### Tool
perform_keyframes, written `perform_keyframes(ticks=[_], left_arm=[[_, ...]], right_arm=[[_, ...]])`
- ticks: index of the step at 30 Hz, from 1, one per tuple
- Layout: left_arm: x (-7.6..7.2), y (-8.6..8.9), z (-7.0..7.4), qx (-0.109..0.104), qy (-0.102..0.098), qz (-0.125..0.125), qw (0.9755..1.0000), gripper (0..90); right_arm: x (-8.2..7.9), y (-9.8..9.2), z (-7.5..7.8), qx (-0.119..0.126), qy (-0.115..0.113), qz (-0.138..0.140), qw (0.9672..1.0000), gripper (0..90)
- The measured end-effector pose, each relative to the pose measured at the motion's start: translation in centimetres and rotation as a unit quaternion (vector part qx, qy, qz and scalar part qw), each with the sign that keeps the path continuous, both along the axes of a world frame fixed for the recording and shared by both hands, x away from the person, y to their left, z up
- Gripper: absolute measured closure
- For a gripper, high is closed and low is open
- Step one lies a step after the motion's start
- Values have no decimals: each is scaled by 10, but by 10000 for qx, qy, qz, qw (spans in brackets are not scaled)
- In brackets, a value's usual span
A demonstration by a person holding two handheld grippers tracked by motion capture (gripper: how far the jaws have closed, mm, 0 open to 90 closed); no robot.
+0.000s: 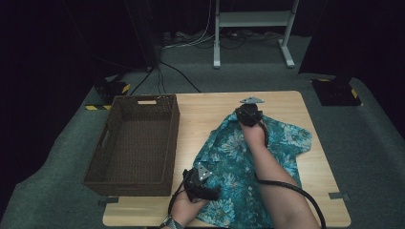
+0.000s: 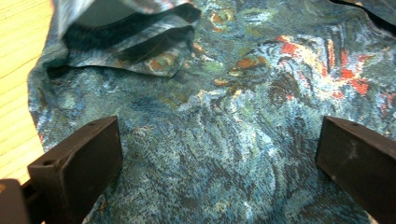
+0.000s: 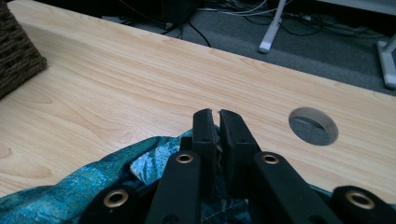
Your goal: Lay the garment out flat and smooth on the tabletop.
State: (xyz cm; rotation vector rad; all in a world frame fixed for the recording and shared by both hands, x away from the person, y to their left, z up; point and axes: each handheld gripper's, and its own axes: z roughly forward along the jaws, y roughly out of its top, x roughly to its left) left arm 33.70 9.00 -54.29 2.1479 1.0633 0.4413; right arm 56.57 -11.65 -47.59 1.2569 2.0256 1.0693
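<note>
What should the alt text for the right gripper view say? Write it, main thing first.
The right gripper has its black fingers shut on the edge of a teal floral shirt, held just above a light wooden table. A round hole in the tabletop lies to the right, a wicker basket corner at far left.

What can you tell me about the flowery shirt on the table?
The shirt is soft teal cloth with a leafy flower print and some red-orange spots. It lies rumpled and spread out on the wooden table, right of the basket. The right gripper pinches its far edge; the left gripper holds open jaws over its near part.
</note>
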Motion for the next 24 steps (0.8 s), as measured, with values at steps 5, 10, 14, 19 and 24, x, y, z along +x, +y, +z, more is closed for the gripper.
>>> perform_keyframes(ticks=[5, 10, 14, 19, 24], left_arm=[[0, 0, 0, -3, 8, -30, 10000, 5], [0, 0, 0, -2, 5, -42, 10000, 4], [0, 0, 0, 21, -3, -55, 10000, 2], [1, -1, 0, 18, -1, -62, 10000, 2], [1, -1, 0, 18, -1, -64, 10000, 2]], right_arm=[[-1, 5, 4, -12, -99, 101, 9999, 815], [-4, 6, 9, -10, -205, 219, 9995, 735], [-8, 5, 14, 59, -291, 264, 9992, 689], [-15, 0, 19, 101, -350, 307, 9989, 634], [-24, -12, 15, 73, -311, 297, 9990, 595]])
